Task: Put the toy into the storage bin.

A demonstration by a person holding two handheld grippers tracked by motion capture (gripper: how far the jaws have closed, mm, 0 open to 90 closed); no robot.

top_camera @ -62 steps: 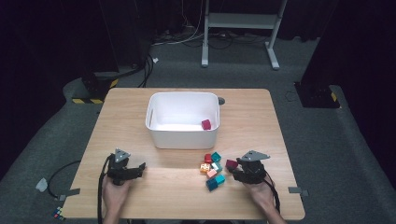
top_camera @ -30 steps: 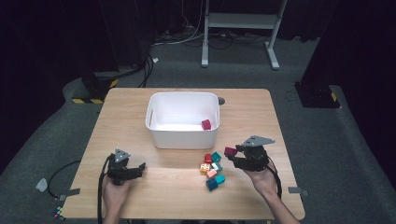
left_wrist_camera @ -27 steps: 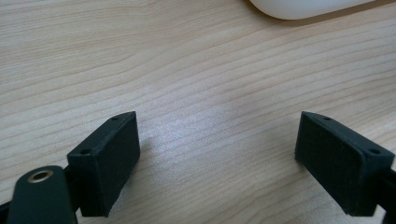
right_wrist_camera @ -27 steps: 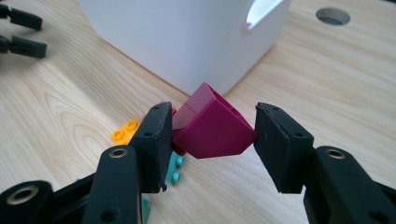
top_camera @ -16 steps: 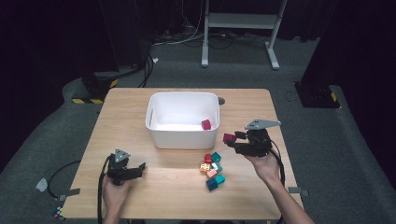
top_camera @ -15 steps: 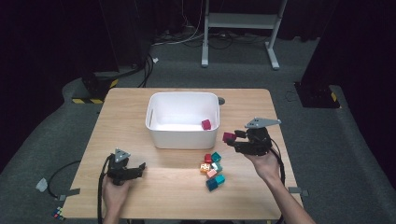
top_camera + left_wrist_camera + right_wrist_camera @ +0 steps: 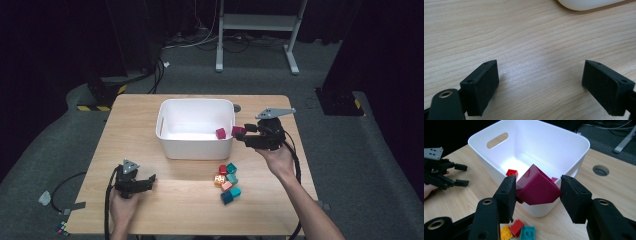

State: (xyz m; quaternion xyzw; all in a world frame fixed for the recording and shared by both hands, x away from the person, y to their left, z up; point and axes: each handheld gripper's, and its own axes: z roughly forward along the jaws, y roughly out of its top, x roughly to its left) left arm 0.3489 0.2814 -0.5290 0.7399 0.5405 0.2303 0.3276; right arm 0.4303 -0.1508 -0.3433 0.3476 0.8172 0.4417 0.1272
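Magenta brick (image 7: 537,186), pinched askew between the jaws of the right hand-held gripper (image 7: 536,192) just outside the white bin (image 7: 564,142) wall, could twist free and drop onto the tabletop (image 7: 461,200) if released before clearing the rim.

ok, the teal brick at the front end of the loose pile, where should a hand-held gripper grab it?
Take the teal brick from above, pads on its two free outer side faces. It lies flat at the near end of the pile, with a pink brick against its far side, so only the near and outward sides look open. A side approach would likely nudge its neighbours.
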